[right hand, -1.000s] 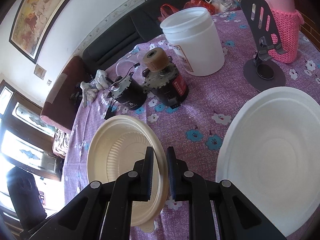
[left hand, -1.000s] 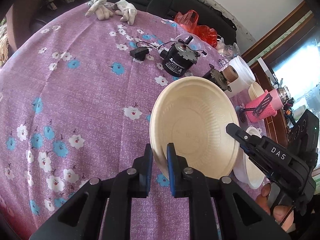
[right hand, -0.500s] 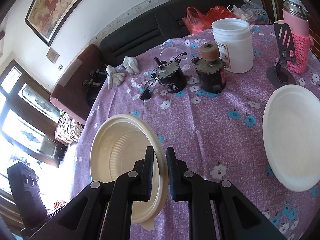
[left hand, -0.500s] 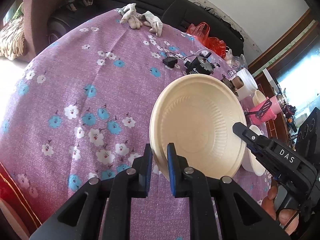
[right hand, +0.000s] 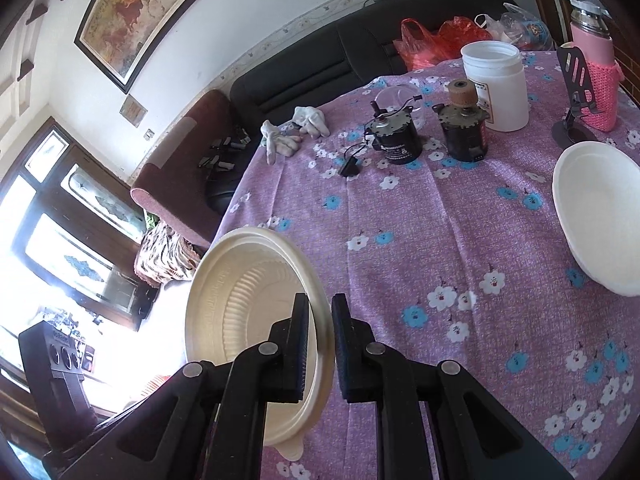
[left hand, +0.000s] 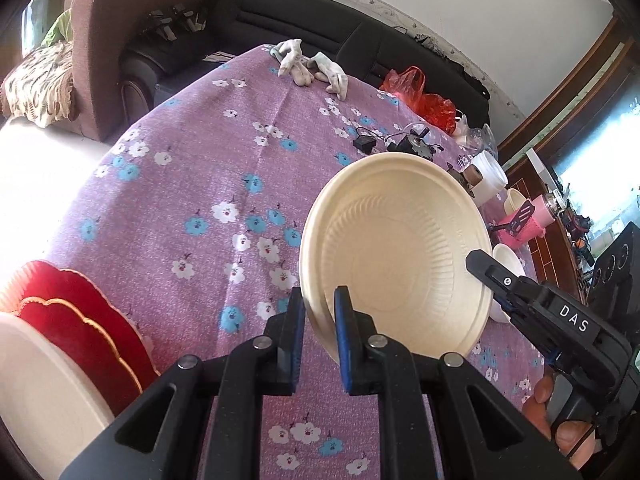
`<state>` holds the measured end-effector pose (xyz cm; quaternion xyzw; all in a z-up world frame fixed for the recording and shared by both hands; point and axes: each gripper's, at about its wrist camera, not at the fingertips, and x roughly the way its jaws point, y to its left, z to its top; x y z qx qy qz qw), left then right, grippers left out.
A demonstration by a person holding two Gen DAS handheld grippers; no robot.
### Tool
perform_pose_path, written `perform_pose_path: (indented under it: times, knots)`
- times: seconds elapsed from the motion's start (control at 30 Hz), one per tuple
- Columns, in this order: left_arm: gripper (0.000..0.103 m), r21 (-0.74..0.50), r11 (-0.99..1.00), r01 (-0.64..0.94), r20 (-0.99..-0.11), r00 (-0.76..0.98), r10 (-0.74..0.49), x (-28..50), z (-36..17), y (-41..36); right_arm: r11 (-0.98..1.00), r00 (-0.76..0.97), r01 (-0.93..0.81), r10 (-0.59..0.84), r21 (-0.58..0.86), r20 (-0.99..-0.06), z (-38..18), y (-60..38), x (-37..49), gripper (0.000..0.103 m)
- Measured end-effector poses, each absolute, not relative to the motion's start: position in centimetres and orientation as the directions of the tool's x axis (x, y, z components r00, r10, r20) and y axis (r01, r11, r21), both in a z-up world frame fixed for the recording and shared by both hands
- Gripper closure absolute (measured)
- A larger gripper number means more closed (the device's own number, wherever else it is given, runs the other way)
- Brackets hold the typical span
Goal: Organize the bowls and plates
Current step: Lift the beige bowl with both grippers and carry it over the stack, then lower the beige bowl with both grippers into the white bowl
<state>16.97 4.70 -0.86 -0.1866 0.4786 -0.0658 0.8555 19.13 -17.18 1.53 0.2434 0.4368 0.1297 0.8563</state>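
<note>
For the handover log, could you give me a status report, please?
Left gripper and right gripper jaws shut on cream ribbed disposable bowl. White foam bowl on table. Nothing blocking.

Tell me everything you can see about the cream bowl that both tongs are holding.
The cream bowl is round and shallow, with a wide flat rim, fine ribs around its inner wall and a smooth bottom. It looks like molded pulp or thin plastic; which one I cannot tell. It seems empty and clean. It is tilted steeply, its opening facing the left camera, and is held above the purple flowered tablecloth. The left tongs pinch its lower rim, and the right tongs pinch the rim on the other side. A small tab sticks out from the rim.
</note>
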Motion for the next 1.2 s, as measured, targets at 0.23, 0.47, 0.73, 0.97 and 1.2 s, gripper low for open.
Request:
perform_pose_path:
  times: [0.23,0.47,0.73,0.97,1.2]
  knots:
    - [0.089,-0.357,0.931,-0.079,-0.771,0.587,-0.247,12.8,1.6,7.9,0.847,0.588,-0.078,0.465,0.526,-0.662,3.3,-13.5,16.3,0.090]
    - [0.088,-0.336,0.935,-0.110,-0.760,0.618,-0.201,8.8,3.1,11.0,0.835,0.575,-0.141,0.506,0.532,-0.643,4.3,-9.9,14.0,0.090]
    - [0.088,-0.319,0.932,-0.172,-0.745,0.654,-0.134,3.6,3.8,15.2,0.826,0.537,-0.240,0.551,0.511,-0.639,4.9,-4.5,11.3,0.090]
    - [0.088,-0.318,0.914,-0.253,-0.749,0.658,-0.079,0.1,3.0,19.4,0.806,0.477,-0.319,0.591,0.498,-0.650,4.0,0.5,9.6,0.090]
    - [0.088,-0.320,0.900,-0.297,-0.763,0.643,-0.059,-1.7,1.5,21.9,0.808,0.435,-0.358,0.588,0.468,-0.682,2.6,3.9,8.6,0.090]
